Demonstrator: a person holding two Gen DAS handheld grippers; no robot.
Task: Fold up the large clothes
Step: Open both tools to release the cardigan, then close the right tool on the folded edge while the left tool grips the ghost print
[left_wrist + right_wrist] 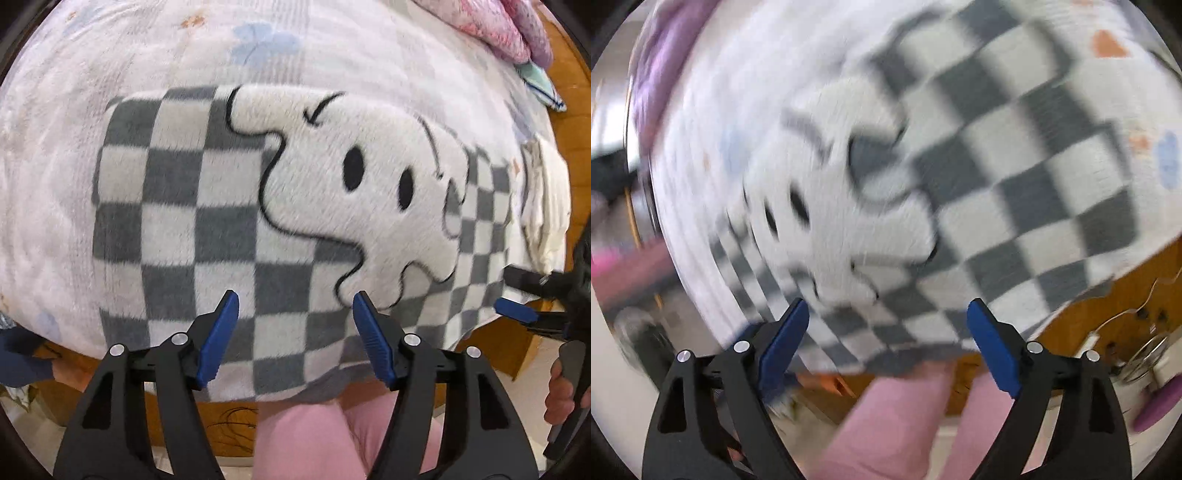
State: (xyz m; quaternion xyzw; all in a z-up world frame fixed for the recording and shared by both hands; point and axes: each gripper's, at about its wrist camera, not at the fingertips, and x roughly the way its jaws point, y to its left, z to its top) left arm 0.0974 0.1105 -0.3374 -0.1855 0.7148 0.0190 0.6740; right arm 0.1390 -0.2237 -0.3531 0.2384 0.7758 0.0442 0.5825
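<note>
Home setting — most likely a bedroom or living space. The main surface is covered with a soft pale sheet (155, 66) printed with faint blue and orange flowers; whether it is a bed or a covered worktop cannot be told. On it lies a fleecy grey-and-white checked garment (207, 206) with a cartoon ghost face. A pink patterned quilt or cushion (491, 26) is bunched at the far corner, a small folded cloth (543, 86) beside it. Warm orange-brown wooden flooring (565, 147) shows past the edges. Person's legs in pink trousers (317, 439) stand close against the near edge. The right view is blurred — loose household clutter on the floor (1126, 339), nothing identifiable.
</note>
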